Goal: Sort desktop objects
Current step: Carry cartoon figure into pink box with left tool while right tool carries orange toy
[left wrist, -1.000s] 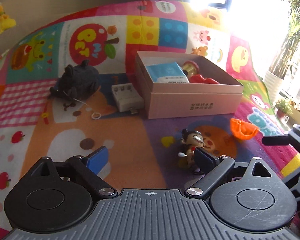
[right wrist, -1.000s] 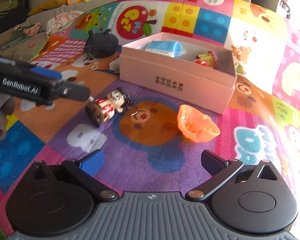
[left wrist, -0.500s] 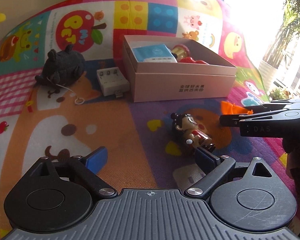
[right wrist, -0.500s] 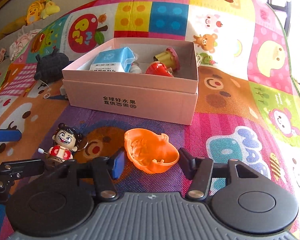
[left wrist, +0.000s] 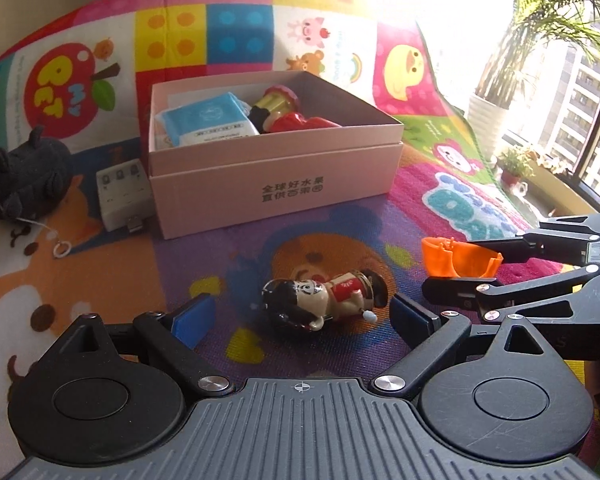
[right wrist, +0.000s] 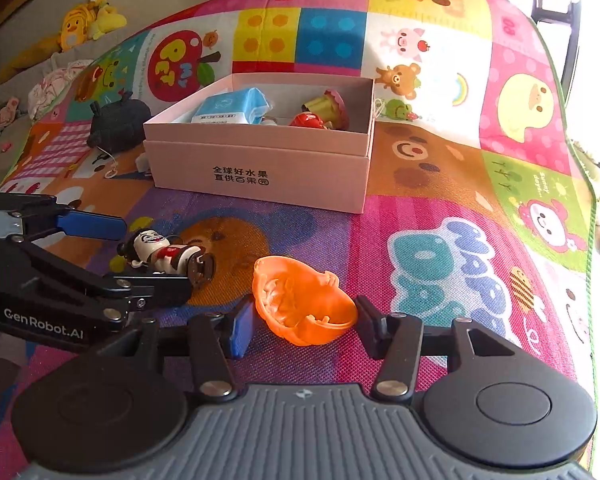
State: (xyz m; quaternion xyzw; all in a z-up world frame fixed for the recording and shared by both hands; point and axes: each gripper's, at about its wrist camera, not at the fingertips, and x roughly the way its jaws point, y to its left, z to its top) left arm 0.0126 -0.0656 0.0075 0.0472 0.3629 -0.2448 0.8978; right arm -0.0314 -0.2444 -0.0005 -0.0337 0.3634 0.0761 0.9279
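Observation:
A small wind-up doll (left wrist: 324, 304) with a black hairdo and red outfit lies on its side on the colourful play mat. My left gripper (left wrist: 302, 312) is open, its blue pads either side of the doll without touching it. The right wrist view has the same gripper (right wrist: 152, 258) at the left, straddling the doll (right wrist: 160, 250). An orange plastic shell (right wrist: 304, 308) sits between the pads of my right gripper (right wrist: 306, 326), which is shut on it. From the left wrist view, the right gripper (left wrist: 456, 266) pinches the shell (left wrist: 456, 260) just right of the doll.
A pink open box (left wrist: 276, 184) stands behind, holding a blue tissue pack (left wrist: 208, 120) and red and yellow toys. A dark grey plush (left wrist: 28, 176) and a white charger case (left wrist: 122, 192) lie left of it. Potted plants (left wrist: 488, 120) line the window at the right.
My left gripper has swung around so the doll now lies between its fingers. The right gripper's jaws went from wide open to closed on the orange shell.

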